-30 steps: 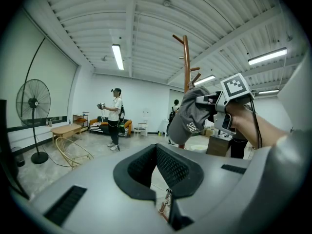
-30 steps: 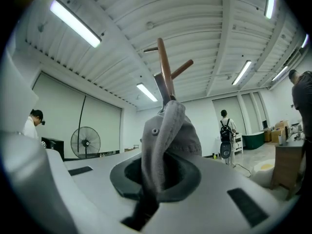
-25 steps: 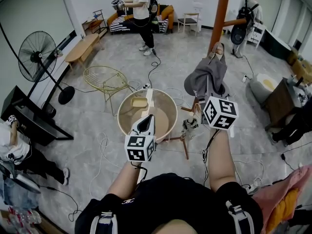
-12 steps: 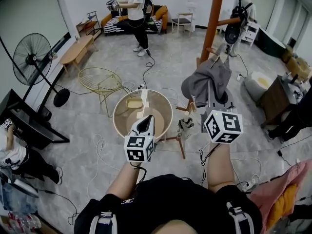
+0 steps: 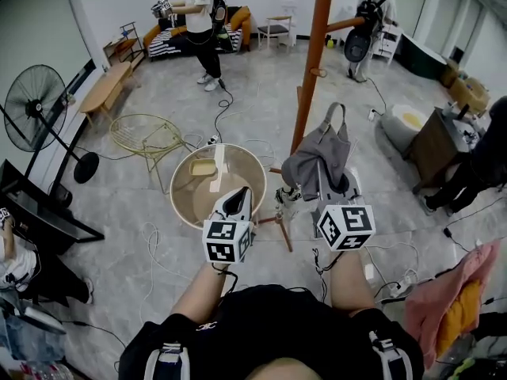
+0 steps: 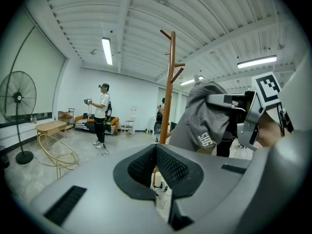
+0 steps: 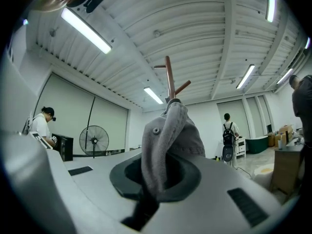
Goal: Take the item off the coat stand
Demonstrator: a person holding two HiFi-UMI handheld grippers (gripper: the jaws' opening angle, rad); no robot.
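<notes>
Gripping the grey cap (image 5: 321,155) – long axis upright, pointing up – right claw (image 5: 322,195) clamped; left claw (image 5: 235,201) closed, empty.

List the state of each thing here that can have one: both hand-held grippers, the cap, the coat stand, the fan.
Right hand-held gripper: shut on the grey cap.
Left hand-held gripper: shut, empty.
Grey cap: held up beside the stand, off its pegs.
Coat stand: upright, pegs in view bare.
Floor fan: upright; running or not, cannot tell.
</notes>
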